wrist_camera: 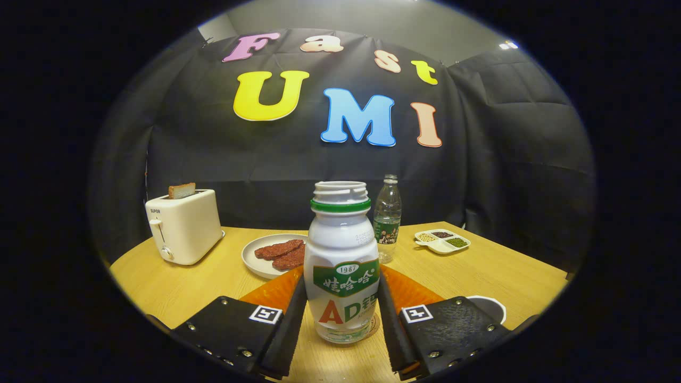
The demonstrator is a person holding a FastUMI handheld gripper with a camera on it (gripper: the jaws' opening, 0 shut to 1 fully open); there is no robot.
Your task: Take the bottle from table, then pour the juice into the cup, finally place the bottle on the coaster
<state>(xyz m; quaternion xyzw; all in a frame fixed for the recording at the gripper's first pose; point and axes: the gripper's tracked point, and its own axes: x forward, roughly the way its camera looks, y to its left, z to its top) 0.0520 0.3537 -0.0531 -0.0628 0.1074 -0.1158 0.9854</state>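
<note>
Now bottle (pixel 343 266) stands lower centre, uncapped, seemingly on coaster (pixel 374 325), gripper (pixel 342 314) fingers pressing both its sides. Cup (pixel 490 306) lower right. If releasing: part fingers evenly, withdraw straight back, avoid tipping bottle.

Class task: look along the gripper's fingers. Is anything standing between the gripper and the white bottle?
Nothing visible does. The white bottle stands upright directly between the gripper fingers, which flank its sides; the coaster peeks out at its base.

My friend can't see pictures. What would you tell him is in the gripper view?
An open white bottle stands upright on a coaster, held between the gripper's fingers. Beyond it on the wooden table are a toaster and a plate.
</note>
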